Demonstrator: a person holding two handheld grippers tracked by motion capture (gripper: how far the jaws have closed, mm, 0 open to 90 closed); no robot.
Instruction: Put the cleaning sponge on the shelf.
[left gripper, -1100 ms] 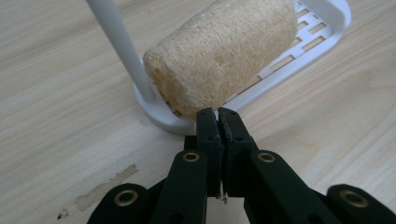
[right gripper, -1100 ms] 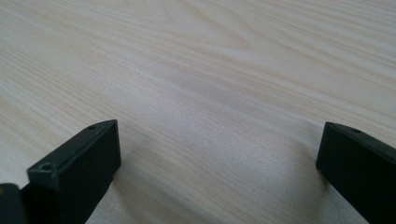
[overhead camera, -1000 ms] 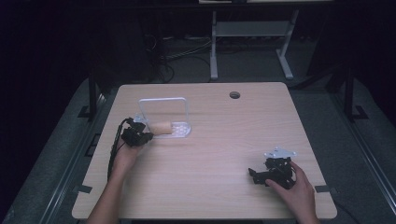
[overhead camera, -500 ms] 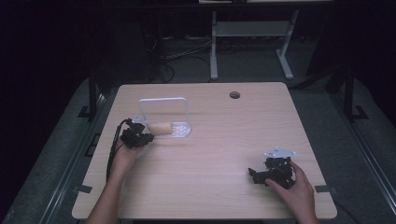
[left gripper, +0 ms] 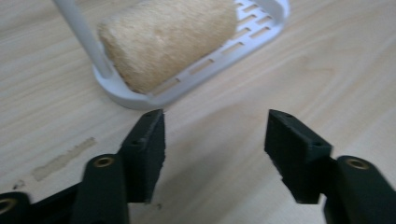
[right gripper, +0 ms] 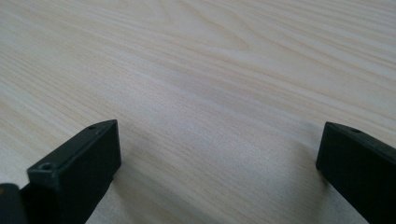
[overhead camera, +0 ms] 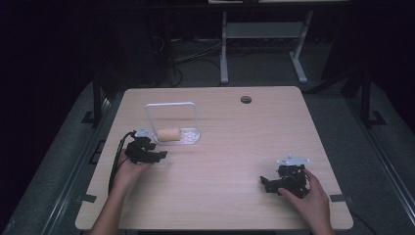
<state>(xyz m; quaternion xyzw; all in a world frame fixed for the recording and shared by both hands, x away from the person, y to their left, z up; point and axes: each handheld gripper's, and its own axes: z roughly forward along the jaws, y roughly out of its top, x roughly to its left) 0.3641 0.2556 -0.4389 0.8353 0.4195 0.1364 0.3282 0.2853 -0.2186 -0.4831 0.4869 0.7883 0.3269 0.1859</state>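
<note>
Surface: pale wooden table with a round cable hole, dark floor around it.
Rack: white slotted plastic tray with an upright wire loop handle stands left of the table's middle.
Roll: tan, rough-textured cylinder, possibly a loofah or sponge, lies on its side in the tray, against the handle's near post.
Left gripper: low over the table just short of the tray's rim; its jaws have just been opening and stand apart with bare wood between them, nothing held.
Right gripper: near the table's right front, well apart from the tray; jaws spread wide over bare wood, empty.
</note>
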